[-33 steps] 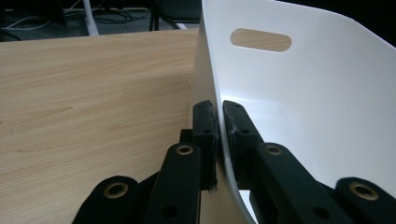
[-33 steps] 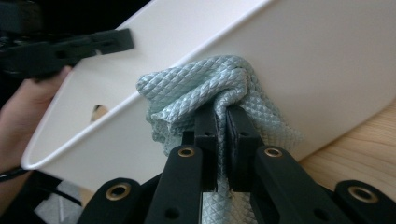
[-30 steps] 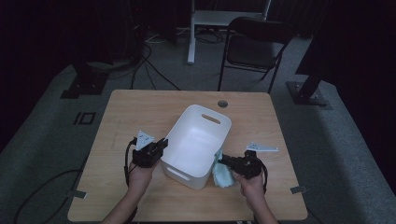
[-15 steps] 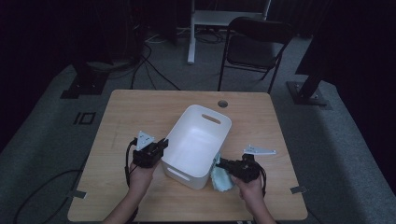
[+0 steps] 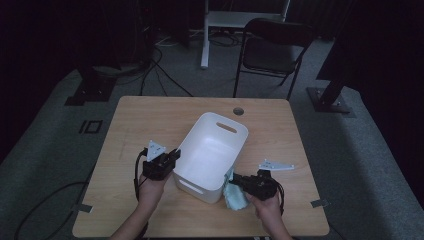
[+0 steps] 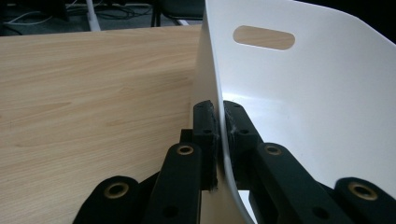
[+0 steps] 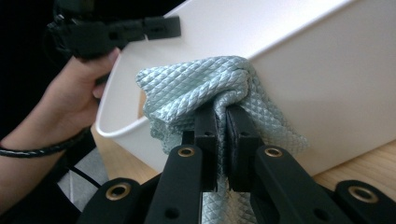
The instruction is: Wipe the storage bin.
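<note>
On the wooden table (image 5: pixel 150 120), near its middle, sits the white plastic bin (image 5: pixel 212 150), tilted a little off the table's edges. Left gripper (image 5: pixel 170 159) is clamped on the bin's left wall; in the left gripper view the jaws pinch the thin rim (image 6: pixel 219 140), one pad outside and one inside. Right gripper (image 5: pixel 239 181) is closed on a pale green waffle-weave cloth (image 7: pixel 205 88), bunched against the bin's outer right wall near the front corner, touching it.

Handling notes (judgement):
- Cloth: soft, limp, light. It will drape and fold under its own weight; the textured weave should hold well between pads. Best taken at a bunched fold, as now, not at a single edge.
- Bin: light, hollow, smooth walls, likely to flex slightly and slide on the table. Rim or handle slot (image 5: pixel 226 128) is the sensible hold.
- Risk: pressure from the cloth could push the bin sideways unless the left hold steadies it.
</note>
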Demonstrator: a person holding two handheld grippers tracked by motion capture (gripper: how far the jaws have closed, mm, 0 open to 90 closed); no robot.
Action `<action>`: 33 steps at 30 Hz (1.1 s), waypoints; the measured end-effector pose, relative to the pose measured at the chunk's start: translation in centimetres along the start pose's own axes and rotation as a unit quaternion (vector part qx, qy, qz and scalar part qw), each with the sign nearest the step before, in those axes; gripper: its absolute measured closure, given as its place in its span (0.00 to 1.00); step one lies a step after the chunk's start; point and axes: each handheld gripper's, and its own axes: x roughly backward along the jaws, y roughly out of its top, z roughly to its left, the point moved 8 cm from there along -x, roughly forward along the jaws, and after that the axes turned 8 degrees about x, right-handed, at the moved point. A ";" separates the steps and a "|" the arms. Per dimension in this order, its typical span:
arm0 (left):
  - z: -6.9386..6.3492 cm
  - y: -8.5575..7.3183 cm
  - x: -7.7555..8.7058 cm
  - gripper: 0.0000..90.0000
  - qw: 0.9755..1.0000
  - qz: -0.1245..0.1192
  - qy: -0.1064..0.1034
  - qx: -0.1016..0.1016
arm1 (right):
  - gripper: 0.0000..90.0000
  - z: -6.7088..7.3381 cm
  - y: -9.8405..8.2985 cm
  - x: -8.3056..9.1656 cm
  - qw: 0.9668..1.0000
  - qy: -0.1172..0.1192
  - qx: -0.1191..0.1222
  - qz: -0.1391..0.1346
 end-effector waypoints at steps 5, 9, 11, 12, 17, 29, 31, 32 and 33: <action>0.0 0.0 0.0 0.94 1.000 -0.001 0.003 0.003 | 0.94 -0.1 -0.6 0.0 1.000 -0.001 -0.007 0.013; 0.0 0.0 0.0 0.94 1.000 0.001 0.000 0.003 | 0.94 0.9 -0.5 0.5 1.000 0.015 -0.006 0.003; -0.1 0.0 0.0 0.95 1.000 0.001 -0.001 0.003 | 0.94 1.4 -0.5 0.6 1.000 0.017 0.001 0.002; -0.1 0.0 0.0 0.95 1.000 0.001 -0.001 0.003 | 0.94 1.4 -0.5 0.6 1.000 0.017 0.001 0.002; -0.2 -0.1 0.0 0.94 1.000 0.004 -0.001 -0.006 | 0.94 0.6 -1.8 -0.3 1.000 0.002 0.000 0.022; 0.0 0.0 -0.1 0.93 1.000 0.000 -0.006 0.006 | 0.94 -2.2 -0.3 2.2 0.999 -0.012 -0.027 -0.021; -0.1 0.0 -0.1 0.93 1.000 0.000 -0.004 0.000 | 0.94 -3.3 0.3 2.9 0.999 -0.027 -0.027 -0.034; -0.1 0.0 -0.1 0.93 1.000 -0.001 -0.004 0.000 | 0.94 -3.8 0.6 3.2 0.998 -0.033 -0.027 -0.039; -0.1 0.0 -0.1 0.93 1.000 -0.001 -0.004 0.000 | 0.94 -4.3 0.8 3.5 0.998 -0.040 -0.026 -0.043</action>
